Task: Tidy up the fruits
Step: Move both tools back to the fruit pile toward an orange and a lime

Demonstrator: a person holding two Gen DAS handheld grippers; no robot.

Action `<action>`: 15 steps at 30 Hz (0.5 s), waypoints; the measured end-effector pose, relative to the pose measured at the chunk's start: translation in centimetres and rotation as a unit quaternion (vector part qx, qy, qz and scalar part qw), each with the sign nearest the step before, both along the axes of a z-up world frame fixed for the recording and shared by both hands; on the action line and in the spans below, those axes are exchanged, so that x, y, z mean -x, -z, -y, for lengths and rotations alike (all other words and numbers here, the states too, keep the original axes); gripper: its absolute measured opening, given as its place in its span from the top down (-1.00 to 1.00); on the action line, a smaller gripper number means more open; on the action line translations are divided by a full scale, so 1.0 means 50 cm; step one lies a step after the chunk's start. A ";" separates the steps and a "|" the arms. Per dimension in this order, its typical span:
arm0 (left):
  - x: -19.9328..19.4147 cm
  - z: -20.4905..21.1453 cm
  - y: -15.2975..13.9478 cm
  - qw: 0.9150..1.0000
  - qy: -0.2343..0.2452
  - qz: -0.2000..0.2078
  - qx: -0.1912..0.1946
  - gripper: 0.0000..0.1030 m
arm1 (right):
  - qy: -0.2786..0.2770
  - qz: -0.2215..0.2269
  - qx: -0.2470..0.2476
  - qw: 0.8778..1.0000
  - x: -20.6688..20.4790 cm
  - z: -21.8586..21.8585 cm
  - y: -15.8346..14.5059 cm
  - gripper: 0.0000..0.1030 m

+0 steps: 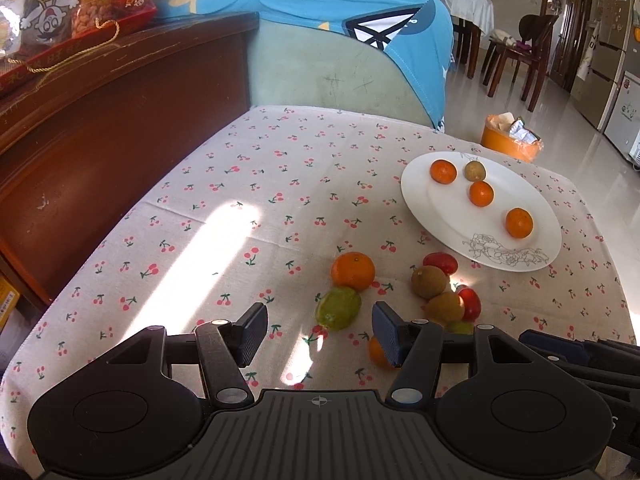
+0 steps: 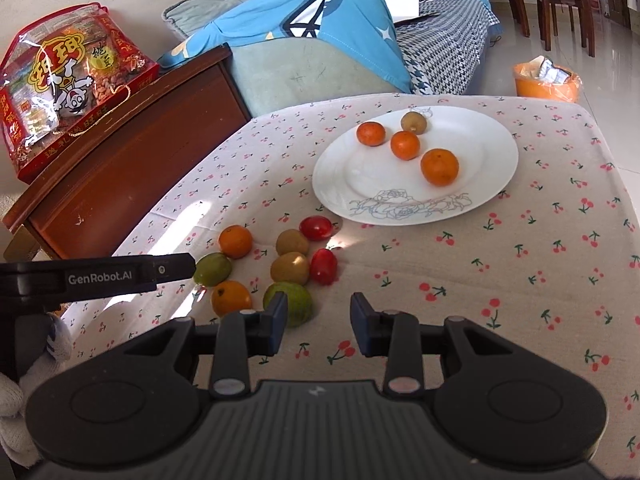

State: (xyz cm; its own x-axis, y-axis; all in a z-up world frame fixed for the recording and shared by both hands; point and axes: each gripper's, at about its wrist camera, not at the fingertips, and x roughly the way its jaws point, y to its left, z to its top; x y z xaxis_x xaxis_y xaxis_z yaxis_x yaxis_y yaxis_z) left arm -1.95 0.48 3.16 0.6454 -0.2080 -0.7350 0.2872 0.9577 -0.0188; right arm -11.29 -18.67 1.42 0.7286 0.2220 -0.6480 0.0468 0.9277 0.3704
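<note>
plate [image 2: 344, 184] – three oranges, one kiwi | left gripper [image 1: 320, 330] jaws apart, empty | right gripper [image 2: 319, 320] jaws likewise

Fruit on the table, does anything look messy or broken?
Nothing broken or spilled. Eight fruits lie loose on the cherry tablecloth beside the white plate, which holds only four.

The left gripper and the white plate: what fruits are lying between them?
In the left wrist view, past the left gripper lie a green fruit, an orange, brown kiwis and red tomatoes, then the white plate.
</note>
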 end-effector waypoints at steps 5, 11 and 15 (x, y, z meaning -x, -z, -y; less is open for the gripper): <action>0.012 -0.020 0.009 1.000 -0.009 -0.009 -0.001 -0.13 | -0.018 -0.001 0.006 1.000 -0.007 -0.028 0.006 0.30; 0.022 -0.031 0.015 1.000 -0.006 -0.010 -0.002 -0.12 | -0.024 0.003 0.030 0.999 -0.020 -0.053 0.012 0.30; 0.024 -0.028 0.017 1.000 -0.001 -0.011 -0.001 -0.12 | -0.026 -0.004 0.042 0.999 -0.030 -0.061 0.026 0.31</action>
